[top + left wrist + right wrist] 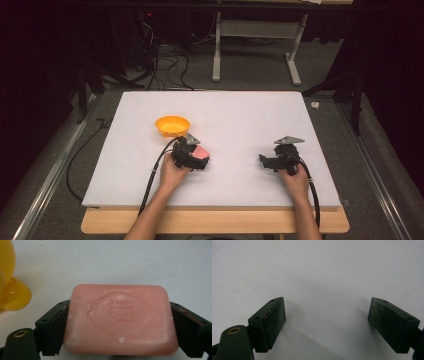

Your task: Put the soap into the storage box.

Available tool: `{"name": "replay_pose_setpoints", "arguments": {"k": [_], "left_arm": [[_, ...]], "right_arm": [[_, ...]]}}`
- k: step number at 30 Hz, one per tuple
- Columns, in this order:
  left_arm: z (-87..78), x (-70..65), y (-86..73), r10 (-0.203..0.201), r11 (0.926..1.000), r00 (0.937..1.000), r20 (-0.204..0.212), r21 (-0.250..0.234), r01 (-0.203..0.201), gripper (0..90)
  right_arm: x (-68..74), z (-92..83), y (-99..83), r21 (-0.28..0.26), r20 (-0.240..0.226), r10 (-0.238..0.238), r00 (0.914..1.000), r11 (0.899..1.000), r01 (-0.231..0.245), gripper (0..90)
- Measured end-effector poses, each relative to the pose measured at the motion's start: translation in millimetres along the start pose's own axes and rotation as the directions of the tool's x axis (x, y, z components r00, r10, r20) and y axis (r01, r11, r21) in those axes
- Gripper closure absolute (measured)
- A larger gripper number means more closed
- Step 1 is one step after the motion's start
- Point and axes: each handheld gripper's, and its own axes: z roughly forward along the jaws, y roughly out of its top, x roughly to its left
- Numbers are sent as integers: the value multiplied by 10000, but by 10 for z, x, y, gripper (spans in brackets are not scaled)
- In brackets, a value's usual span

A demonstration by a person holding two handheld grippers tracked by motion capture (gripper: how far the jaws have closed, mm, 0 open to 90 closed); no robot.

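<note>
While the left gripper (196, 158) clamped a pink soap (120, 318) across its ends, both jaws pressed against it, the bar sat just above the white table (240, 110). Just beyond it stood the orange bowl (172, 125), close but apart; nothing could be made out inside. Well to the right, the right gripper (327, 323) rested with jaws spread wide over bare table.
</note>
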Motion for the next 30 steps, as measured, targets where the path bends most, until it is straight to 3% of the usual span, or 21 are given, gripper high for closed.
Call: {"name": "replay_pose_setpoints", "arguments": {"k": [15,21,30], "left_arm": [[-11,5,-2,32,10000,10000,4,88,-32,137],[-86,1,-6,-88,9997,9998,-170,-207,85,137],[-216,22,-28,-208,9989,9997,-118,-413,203,137]], "right_arm": [[0,0,0,4,-2,17,10000,10000,-17,151],[0,0,0,5,-1,19,10000,10000,-19,151],[1,1,0,-8,-1,28,10000,10000,-28,151]]}}
